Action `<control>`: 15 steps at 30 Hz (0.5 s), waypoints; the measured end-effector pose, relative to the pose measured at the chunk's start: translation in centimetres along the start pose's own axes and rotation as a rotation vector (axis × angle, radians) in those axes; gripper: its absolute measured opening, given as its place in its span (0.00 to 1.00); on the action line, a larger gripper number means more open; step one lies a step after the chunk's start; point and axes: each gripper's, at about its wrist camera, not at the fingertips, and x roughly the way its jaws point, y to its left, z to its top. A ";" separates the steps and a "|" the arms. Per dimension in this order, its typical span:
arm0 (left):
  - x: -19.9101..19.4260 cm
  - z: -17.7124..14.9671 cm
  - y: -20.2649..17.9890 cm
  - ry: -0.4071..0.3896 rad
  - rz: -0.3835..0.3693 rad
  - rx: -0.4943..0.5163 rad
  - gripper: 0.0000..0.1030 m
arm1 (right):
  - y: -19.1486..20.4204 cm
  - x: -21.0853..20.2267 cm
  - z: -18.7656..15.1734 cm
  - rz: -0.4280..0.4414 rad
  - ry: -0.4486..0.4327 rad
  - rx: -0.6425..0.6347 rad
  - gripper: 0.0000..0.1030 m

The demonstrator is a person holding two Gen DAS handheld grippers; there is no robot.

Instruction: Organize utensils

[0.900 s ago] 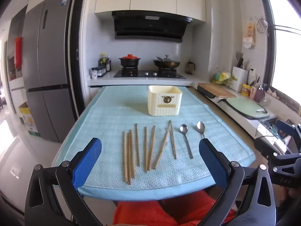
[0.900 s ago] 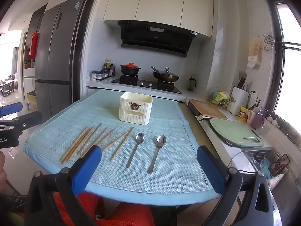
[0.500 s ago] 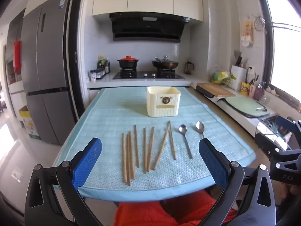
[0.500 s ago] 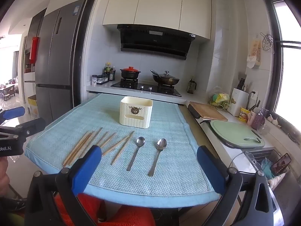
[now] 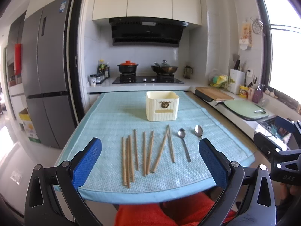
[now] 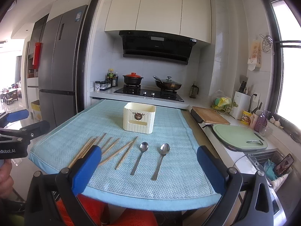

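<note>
Several wooden chopsticks (image 5: pixel 144 153) lie side by side on a light blue mat (image 5: pixel 112 120); they also show in the right wrist view (image 6: pixel 111 148). Two metal spoons (image 5: pixel 183 144) (image 5: pixel 198 130) lie to their right, seen too in the right wrist view (image 6: pixel 140 157) (image 6: pixel 161 159). A cream utensil holder (image 5: pixel 162 105) (image 6: pixel 139 117) stands upright behind them. My left gripper (image 5: pixel 150 162) is open and empty, above the mat's near edge. My right gripper (image 6: pixel 146 167) is open and empty, near the spoons' handles.
A stove with a red-lidded pot (image 5: pixel 128 67) and a wok (image 5: pixel 164 68) is at the back. A counter on the right holds a wooden board (image 5: pixel 213 93) and a green board (image 5: pixel 246 108). A grey fridge (image 5: pixel 47 71) stands at left.
Both grippers have drifted slightly, so the views shifted a little. The utensils and the holder have not moved. Both grippers stay open.
</note>
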 end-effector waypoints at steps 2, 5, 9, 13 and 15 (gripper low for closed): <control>-0.1 -0.3 0.1 -0.002 -0.004 0.000 1.00 | 0.0 0.0 0.1 0.004 0.000 0.002 1.00; 0.1 -0.3 0.0 0.002 -0.009 -0.002 1.00 | -0.1 0.2 0.1 0.011 0.006 0.007 1.00; 0.5 -0.3 0.1 0.012 -0.016 -0.007 1.00 | -0.2 0.3 0.0 0.018 0.009 0.010 1.00; 0.1 -0.9 -0.1 0.011 -0.019 -0.008 1.00 | -0.1 0.1 0.0 0.022 0.001 0.010 1.00; 0.1 -0.8 -0.2 0.010 -0.018 -0.008 1.00 | -0.1 0.2 0.1 0.024 0.000 0.011 1.00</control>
